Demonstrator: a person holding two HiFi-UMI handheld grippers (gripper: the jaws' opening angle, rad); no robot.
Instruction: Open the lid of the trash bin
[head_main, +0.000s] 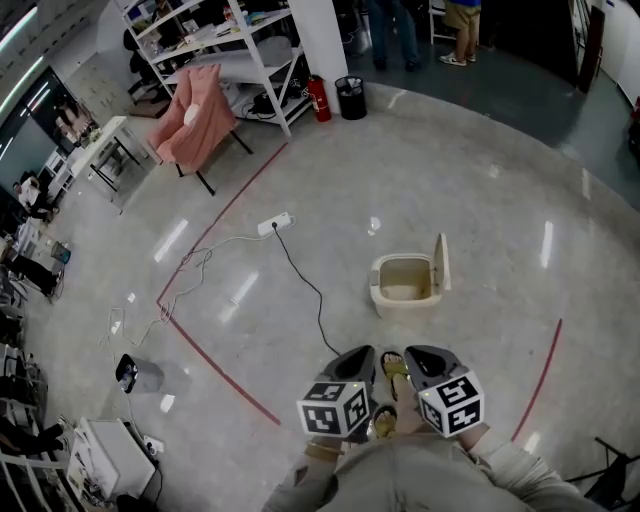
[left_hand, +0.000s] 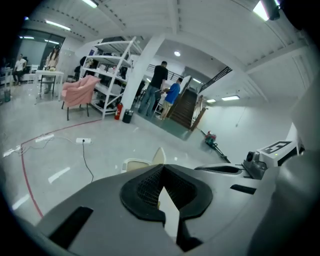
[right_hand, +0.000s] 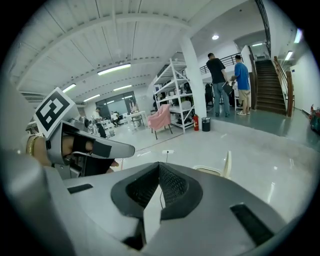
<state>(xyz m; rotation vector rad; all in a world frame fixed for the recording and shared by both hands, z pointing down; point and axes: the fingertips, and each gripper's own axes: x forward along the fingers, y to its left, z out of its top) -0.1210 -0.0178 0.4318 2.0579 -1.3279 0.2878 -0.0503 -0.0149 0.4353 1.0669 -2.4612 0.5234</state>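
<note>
Looking down in the head view: the left gripper (head_main: 357, 362) and right gripper (head_main: 420, 360) are held side by side low in the frame, close to the person's body, marker cubes facing up. The trash bin (head_main: 381, 290) stands on the floor (head_main: 480, 190) ahead of them, well apart from both. Its lid (head_main: 442, 262) stands upright at the bin's right side and the cream inside is in view. A black cable (head_main: 305, 285) runs from a power strip (head_main: 274, 224) past the bin's left.

Left gripper view: the fingers (left_hand: 145, 190) are together at the tips, nothing between them. The bin shows just beyond them, lid raised.

Right gripper view: the fingers (right_hand: 175, 187) are likewise together and empty. The bin sits beyond to the right, lid up.
</note>
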